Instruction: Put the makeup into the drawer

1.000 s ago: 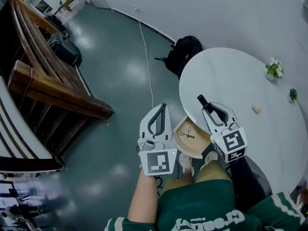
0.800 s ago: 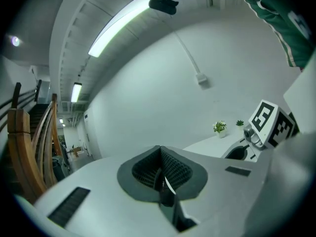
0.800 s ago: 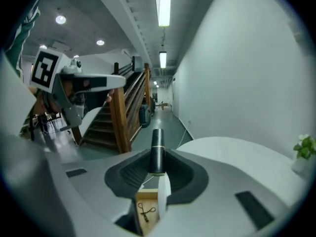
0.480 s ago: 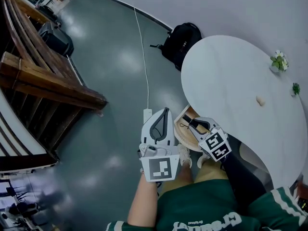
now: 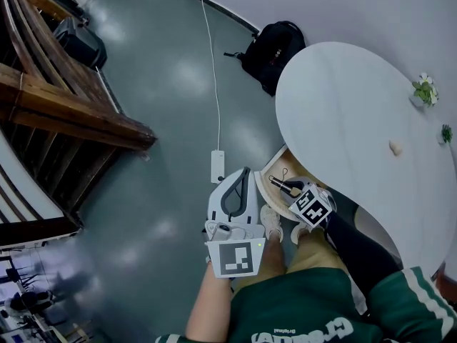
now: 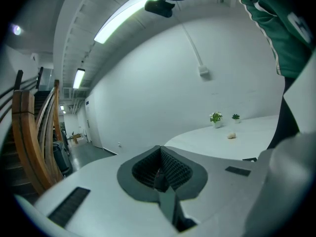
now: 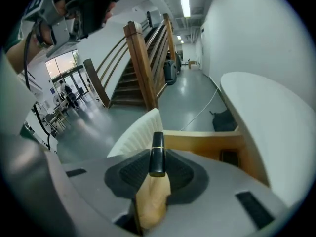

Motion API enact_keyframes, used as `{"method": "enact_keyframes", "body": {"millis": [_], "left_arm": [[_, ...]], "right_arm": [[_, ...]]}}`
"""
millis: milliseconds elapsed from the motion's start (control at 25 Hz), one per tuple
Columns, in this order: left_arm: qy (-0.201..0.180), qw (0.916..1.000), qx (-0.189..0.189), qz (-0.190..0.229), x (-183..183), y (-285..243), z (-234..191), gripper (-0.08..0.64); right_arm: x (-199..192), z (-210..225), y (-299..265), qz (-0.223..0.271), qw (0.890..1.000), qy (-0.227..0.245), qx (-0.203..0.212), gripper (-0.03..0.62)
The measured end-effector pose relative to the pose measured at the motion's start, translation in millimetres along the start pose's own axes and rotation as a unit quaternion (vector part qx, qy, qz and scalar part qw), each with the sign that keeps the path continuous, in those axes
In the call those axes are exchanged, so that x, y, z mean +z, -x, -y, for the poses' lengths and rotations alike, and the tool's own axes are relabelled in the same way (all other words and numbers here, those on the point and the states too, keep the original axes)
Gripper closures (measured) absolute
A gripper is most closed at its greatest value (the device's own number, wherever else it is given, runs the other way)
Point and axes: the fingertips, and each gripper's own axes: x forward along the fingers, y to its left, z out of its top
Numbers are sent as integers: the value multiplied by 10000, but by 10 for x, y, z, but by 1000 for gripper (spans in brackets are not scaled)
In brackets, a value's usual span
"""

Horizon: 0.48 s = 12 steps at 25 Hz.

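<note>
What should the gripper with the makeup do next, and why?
Probably ease the right gripper down into the open wooden drawer. Its jaws are shut on the makeup tube, which points at the drawer under the white table, but I cannot tell that it is low enough to drop gently. The left gripper is shut and empty, so it need not help.

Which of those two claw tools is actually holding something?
The right gripper: its jaws clamp a beige makeup tube with a black cap. The left gripper has its jaws closed together with nothing between them.
</note>
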Motion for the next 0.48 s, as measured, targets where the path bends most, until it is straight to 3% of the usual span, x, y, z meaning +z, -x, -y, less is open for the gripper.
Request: {"method": "enact_keyframes", "body": {"millis": [480], "left_arm": [[102,9987,189,-462,-411,143,-74,561]], "right_arm": [[-712,141,-765,-1389,9892,177,439,491]]}}
